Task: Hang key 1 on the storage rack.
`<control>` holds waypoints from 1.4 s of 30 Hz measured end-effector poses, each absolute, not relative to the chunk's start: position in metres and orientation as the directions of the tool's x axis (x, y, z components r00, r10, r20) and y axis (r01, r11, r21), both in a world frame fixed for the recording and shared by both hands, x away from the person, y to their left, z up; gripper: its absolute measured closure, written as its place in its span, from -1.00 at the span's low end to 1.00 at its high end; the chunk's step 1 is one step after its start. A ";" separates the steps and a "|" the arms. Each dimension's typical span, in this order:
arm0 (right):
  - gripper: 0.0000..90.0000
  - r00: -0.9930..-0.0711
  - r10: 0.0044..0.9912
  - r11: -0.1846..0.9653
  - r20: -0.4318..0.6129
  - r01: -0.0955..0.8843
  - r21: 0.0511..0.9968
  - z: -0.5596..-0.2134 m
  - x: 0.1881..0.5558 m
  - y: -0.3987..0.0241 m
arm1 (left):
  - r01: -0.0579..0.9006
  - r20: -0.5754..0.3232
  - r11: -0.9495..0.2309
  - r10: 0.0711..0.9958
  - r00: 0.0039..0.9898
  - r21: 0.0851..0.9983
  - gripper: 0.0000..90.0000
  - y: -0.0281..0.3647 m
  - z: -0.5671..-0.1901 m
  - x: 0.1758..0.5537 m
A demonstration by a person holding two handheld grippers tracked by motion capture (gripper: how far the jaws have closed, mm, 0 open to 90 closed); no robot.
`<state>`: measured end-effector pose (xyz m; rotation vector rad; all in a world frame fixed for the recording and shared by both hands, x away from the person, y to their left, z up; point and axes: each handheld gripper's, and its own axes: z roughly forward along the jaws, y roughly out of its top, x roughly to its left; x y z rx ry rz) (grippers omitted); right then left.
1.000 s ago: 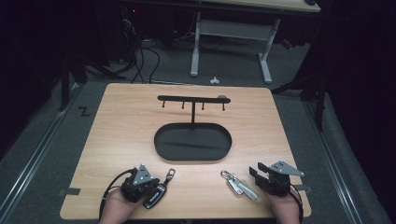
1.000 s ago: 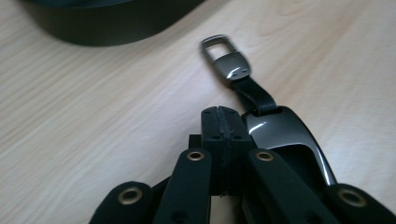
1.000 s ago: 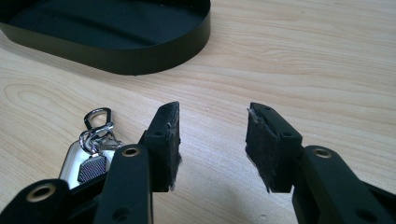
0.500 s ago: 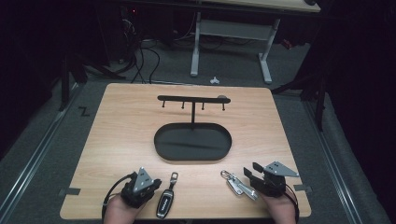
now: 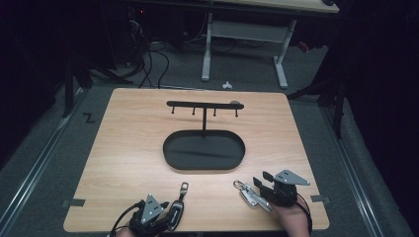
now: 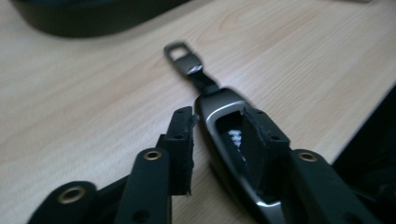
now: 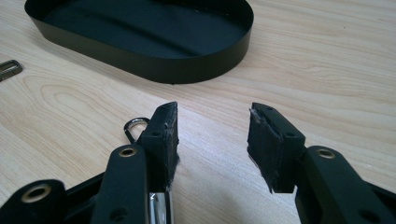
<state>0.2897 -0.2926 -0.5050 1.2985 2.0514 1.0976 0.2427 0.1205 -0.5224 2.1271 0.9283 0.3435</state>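
Note:
A black car key fob (image 6: 219,109) with a short strap and metal loop (image 6: 176,48) lies flat on the wooden table (image 5: 133,148) near its front edge. My left gripper (image 6: 219,116) stands open over it. Its jaws have just been opening; the fob lies partly between them and partly under the right-hand jaw, with no pad pressing on it. In the high view the left gripper (image 5: 165,215) sits at the bottom left beside the fob (image 5: 176,210). My right gripper (image 7: 215,114) is open, nothing between its jaws, right beside a silver bunch of keys (image 5: 249,196) and its ring (image 7: 133,126).
A black oval tray (image 5: 168,160) lies mid-table, with a black T-shaped hook rack (image 5: 203,104) standing at its far rim. The tray wall (image 7: 154,65) is close ahead in the right gripper view. Desk legs and cables stand beyond the table's far edge.
The left gripper drew back toward the table's front edge and its jaws opened, leaving the fob flat on the table. The right gripper stayed by the keys.

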 end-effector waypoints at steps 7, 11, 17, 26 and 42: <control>0.19 -0.434 0.901 0.229 0.026 0.525 0.820 -0.507 0.287 -0.294 | 0.499 -0.004 -0.474 0.722 0.692 0.726 0.85 0.104 -0.523 0.255; 0.19 -0.434 0.900 0.230 0.024 0.522 0.821 -0.506 0.287 -0.293 | 0.488 0.022 -0.486 0.724 0.689 0.725 0.87 0.091 -0.523 0.271; 0.19 -0.436 0.900 0.232 0.024 0.525 0.819 -0.507 0.288 -0.294 | 0.489 0.014 -0.458 0.740 0.672 0.743 0.88 0.085 -0.525 0.284; 0.19 -0.443 0.896 0.240 0.019 0.521 0.819 -0.507 0.287 -0.294 | 0.438 0.006 -0.407 0.739 0.674 0.802 0.74 0.093 -0.516 0.271; 0.15 -0.429 0.903 0.223 0.017 0.502 0.836 -0.507 0.288 -0.296 | 0.452 0.071 -0.527 0.703 0.708 0.720 1.00 0.098 -0.528 0.264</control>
